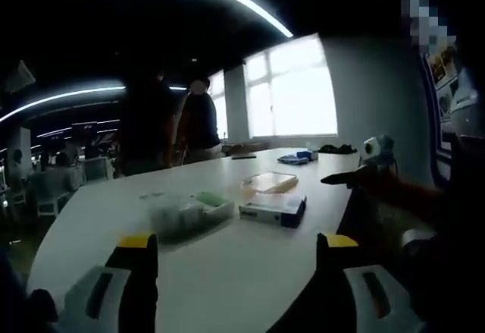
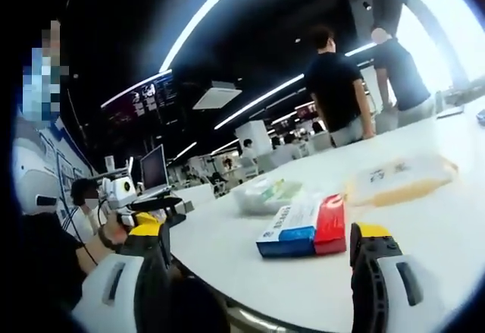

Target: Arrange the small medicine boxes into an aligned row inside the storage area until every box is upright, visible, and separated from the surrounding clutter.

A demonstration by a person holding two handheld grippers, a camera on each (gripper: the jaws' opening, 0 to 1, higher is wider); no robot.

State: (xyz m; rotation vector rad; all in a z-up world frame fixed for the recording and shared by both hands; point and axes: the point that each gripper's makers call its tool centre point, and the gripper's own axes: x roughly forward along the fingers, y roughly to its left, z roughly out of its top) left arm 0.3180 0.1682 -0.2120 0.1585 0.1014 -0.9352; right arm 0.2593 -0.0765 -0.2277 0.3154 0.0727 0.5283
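Both hand-held grippers hover above the near edge of the white tabletop [image 1: 227, 272], jaws spread wide and empty: the left hand-held gripper [image 1: 236, 246] and the right hand-held gripper [image 2: 261, 234]. A blue-and-red medicine box [image 2: 303, 229] lies flat near that edge, with a clear storage container [image 1: 189, 210] and a clear lid [image 2: 402, 177] further in. The risk I see: nudging the flat box toward the edge, or pinching it crooked so it topples instead of standing upright.
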